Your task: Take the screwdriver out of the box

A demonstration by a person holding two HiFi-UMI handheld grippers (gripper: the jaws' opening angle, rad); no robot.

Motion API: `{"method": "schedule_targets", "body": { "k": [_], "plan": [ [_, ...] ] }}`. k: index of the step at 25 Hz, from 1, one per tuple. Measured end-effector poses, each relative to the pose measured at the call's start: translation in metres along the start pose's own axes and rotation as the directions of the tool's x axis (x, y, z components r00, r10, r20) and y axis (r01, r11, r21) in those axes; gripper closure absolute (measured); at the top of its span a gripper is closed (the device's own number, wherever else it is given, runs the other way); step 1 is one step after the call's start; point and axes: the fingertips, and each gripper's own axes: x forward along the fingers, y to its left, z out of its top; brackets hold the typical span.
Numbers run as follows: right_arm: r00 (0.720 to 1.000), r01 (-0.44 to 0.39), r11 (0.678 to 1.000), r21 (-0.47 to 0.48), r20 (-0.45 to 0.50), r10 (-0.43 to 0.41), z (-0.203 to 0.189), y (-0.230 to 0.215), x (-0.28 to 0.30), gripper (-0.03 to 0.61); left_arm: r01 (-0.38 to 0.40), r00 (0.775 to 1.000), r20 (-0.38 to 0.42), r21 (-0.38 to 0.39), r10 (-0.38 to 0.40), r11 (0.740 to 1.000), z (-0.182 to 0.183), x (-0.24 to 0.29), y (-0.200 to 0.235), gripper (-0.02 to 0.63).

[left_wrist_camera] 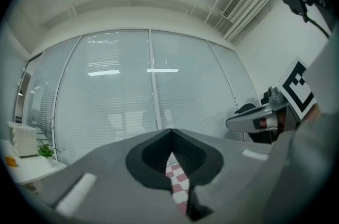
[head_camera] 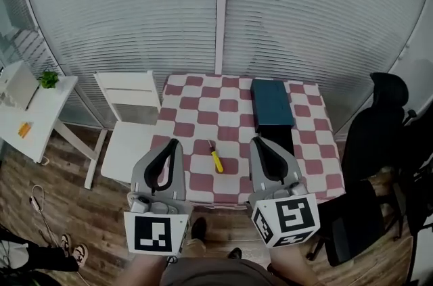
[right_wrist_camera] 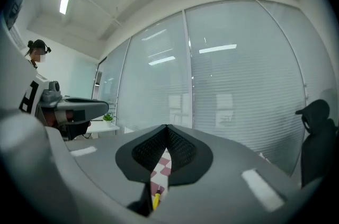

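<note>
Left gripper and right gripper: closed, empty. Screwdriver on worktop between them: we judge it light, stiff; hold by yellow handle.

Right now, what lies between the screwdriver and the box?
Only bare checkered tablecloth, shown in the head view; the screwdriver lies apart from the box.

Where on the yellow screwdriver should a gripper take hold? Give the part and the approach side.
Take the screwdriver by its thick yellow handle, probably from straight above, jaws closing across its width. It lies flat on the checked table, thin metal tip pointing away and slightly left, with free cloth on both long sides.
</note>
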Motion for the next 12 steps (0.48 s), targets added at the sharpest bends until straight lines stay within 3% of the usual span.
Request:
{"method": "schedule_targets", "body": {
  "k": [12],
  "plan": [
    [0.997, -0.012, 0.998, -0.066, 0.082, 0.017, 0.039, -0.004, -0.030, 0.555, -0.018, 0.998, 0.057, 0.036, 0.016, 0.999, 0.042, -0.007, -0.015, 0.614]
  ]
}}
